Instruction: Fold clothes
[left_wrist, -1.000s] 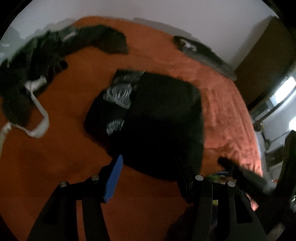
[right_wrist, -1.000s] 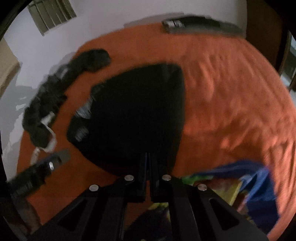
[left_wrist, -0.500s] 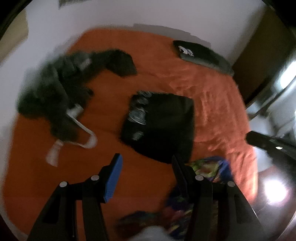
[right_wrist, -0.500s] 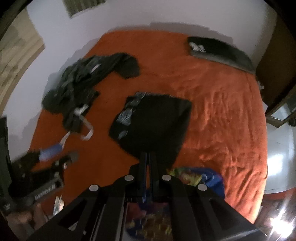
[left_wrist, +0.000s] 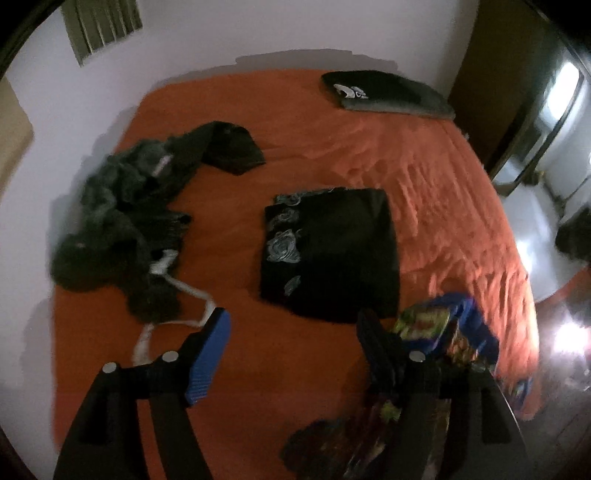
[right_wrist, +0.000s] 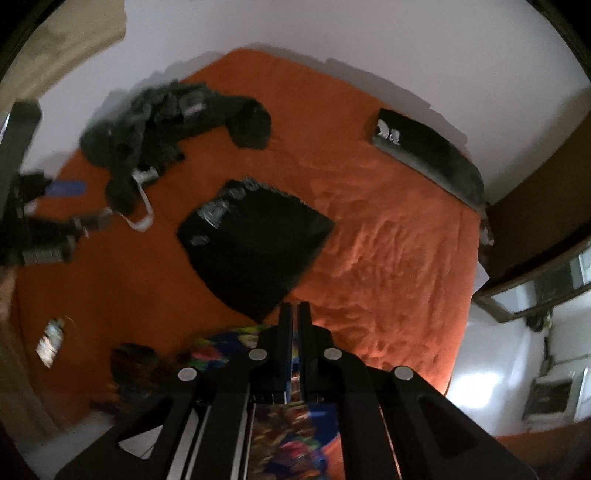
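Observation:
A folded black garment with pale prints (left_wrist: 328, 254) lies mid-bed on the orange cover (left_wrist: 436, 206); it also shows in the right wrist view (right_wrist: 255, 251). My left gripper (left_wrist: 295, 336) is open and empty, high above the bed's near side. My right gripper (right_wrist: 294, 317) is shut on a bright multicoloured garment (right_wrist: 288, 435), which hangs below it; that garment also shows in the left wrist view (left_wrist: 436, 332). The left gripper appears at the left edge of the right wrist view (right_wrist: 55, 229).
A heap of dark unfolded clothes with a white strap (left_wrist: 129, 218) lies on the bed's left side. A folded dark item (left_wrist: 384, 96) lies at the far edge by the white wall. A doorway and bright floor (left_wrist: 546, 206) are to the right.
Both grippers have risen and pulled back from the folded black garment, so more of the bed shows. The right gripper stays shut, with the colourful garment in it.

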